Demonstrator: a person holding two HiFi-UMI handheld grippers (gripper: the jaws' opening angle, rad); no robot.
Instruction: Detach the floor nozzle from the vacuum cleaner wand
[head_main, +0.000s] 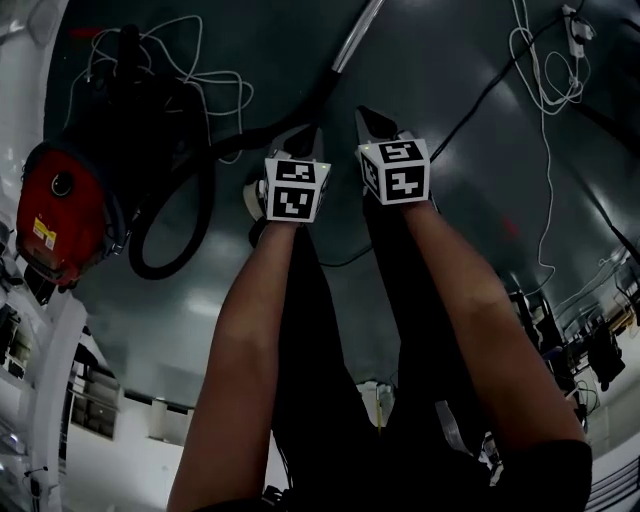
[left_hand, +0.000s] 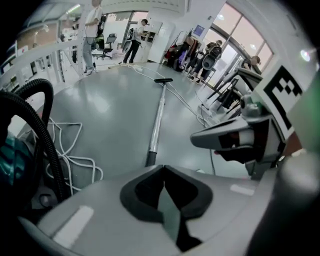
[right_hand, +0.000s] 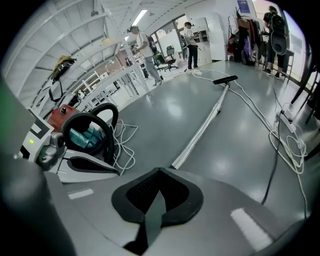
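Note:
The silver wand (left_hand: 156, 125) lies on the grey floor, with the black floor nozzle (left_hand: 163, 80) at its far end. The right gripper view shows the same wand (right_hand: 205, 125) and nozzle (right_hand: 225, 79). A black hose (head_main: 170, 230) loops from the wand to the red vacuum cleaner (head_main: 60, 215) at the left. My left gripper (left_hand: 162, 170) and right gripper (right_hand: 159, 172) are side by side above the floor, near the wand's hose end and well short of the nozzle. Both are shut with nothing between their jaws. In the head view, left gripper (head_main: 305, 135) and right gripper (head_main: 372, 120) point steeply downward.
A white cord (left_hand: 75, 155) lies in loops beside the hose. More cables (right_hand: 285, 130) and a power strip run along the right of the floor. People (right_hand: 142, 50) stand far back among shelving racks (right_hand: 115, 80) and chairs. Hanging clothes (right_hand: 245, 40) fill the back right.

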